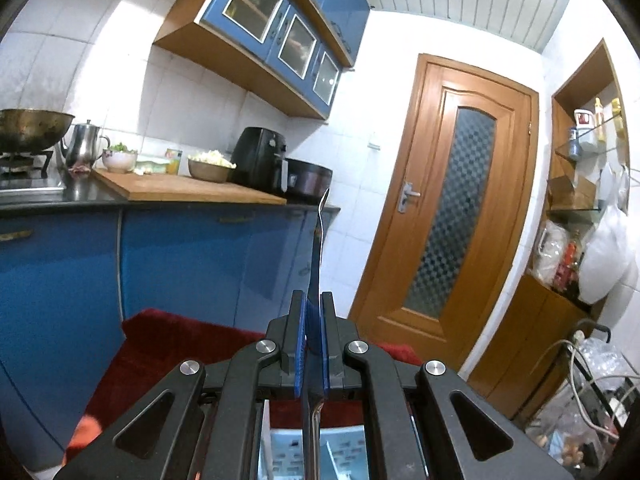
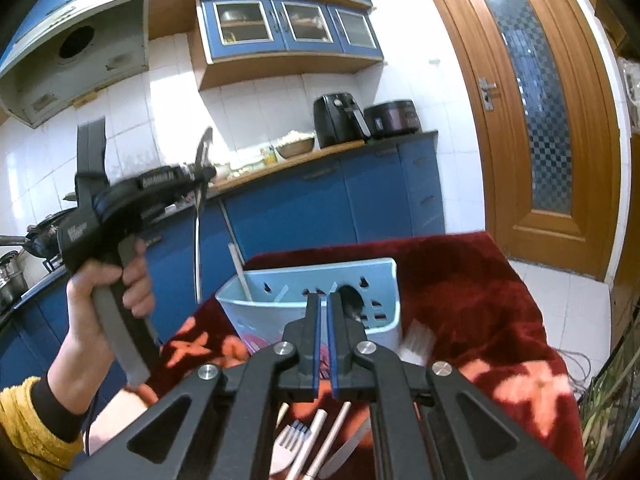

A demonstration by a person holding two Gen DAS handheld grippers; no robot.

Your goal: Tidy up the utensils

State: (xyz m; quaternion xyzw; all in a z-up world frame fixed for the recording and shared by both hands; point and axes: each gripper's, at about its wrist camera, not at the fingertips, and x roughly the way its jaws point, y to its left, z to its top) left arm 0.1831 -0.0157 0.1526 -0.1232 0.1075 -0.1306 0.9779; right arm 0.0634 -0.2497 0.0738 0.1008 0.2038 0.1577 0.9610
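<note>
Left wrist view first: the left gripper (image 1: 315,312) is clenched on a metal spoon (image 1: 319,248), which it grasps edge-on between the blue pads (image 1: 325,344). The slim end rises well ahead of the jaws toward the dark kitchen counter (image 1: 168,200) and the wooden door (image 1: 448,208), while the lower part runs back under the linkage. Below the gripper lies a red cloth (image 1: 172,340), and at the bottom edge a pale blue holder (image 1: 344,452) shows between the gripper arms, so the spoon seems to hang near it rather than in it.

Right wrist view: the right gripper (image 2: 323,312) is closed, with nothing between its pads. Just ahead of it stands the holder (image 2: 384,280), a perforated light-blue plastic caddy on the red flowered cloth (image 2: 480,300). A pale straw-like stick (image 2: 240,272) leans in its left compartment; whether more is in it cannot be told. To the left a person's hand (image 2: 108,304) holds the left gripper (image 2: 202,178) aloft, the spoon (image 2: 197,240) hanging down from it beside the holder's left end. Under the right gripper a fork (image 2: 290,440), two pale handles (image 2: 328,436) and a knife blade (image 2: 348,448) lie loose on the cloth.

Judging by this, the sorting is early: one spoon is on its way, and several pieces are left.
</note>
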